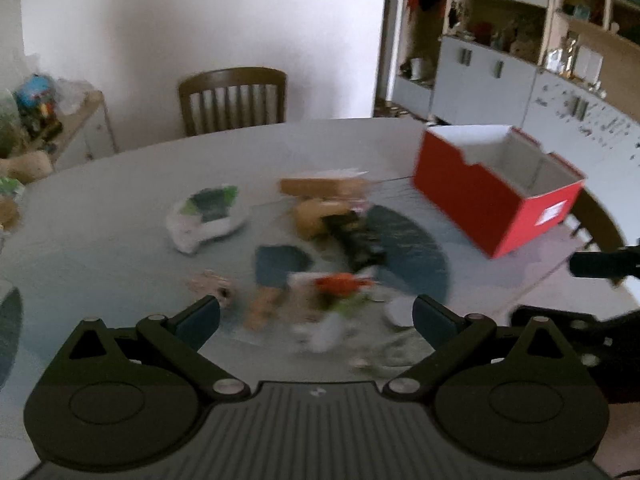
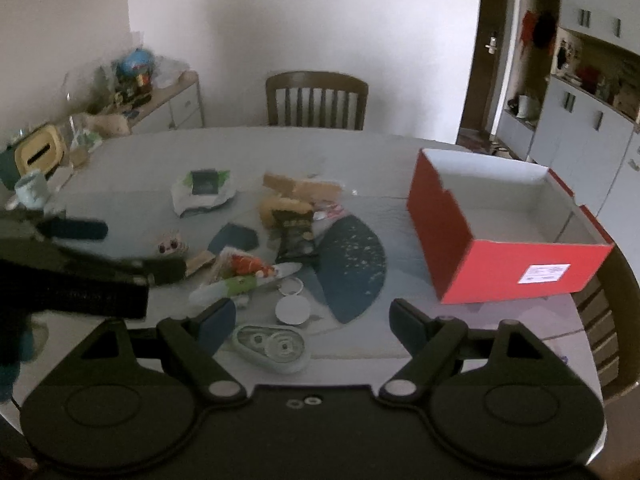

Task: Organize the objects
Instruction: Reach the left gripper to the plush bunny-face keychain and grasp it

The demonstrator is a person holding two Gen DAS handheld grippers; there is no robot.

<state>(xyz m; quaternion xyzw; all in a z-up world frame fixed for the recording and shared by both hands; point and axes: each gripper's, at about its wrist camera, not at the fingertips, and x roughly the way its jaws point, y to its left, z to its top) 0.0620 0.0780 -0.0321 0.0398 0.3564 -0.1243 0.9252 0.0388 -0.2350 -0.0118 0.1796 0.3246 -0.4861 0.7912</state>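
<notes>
Left gripper (image 1: 316, 316) and right gripper (image 2: 312, 320) hover level over clutter — jaws wide, empty.

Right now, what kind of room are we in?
Probably a home dining room: a big table with a wooden chair pushed up to it, and cabinets with shelves full of knick-knacks along the wall.

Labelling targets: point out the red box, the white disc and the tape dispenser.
red box (image 2: 516, 268): right wrist view, red front wall.
white disc (image 2: 293, 309): right wrist view, centre of its top face.
tape dispenser (image 2: 272, 347): right wrist view, middle of its clear body.
</notes>
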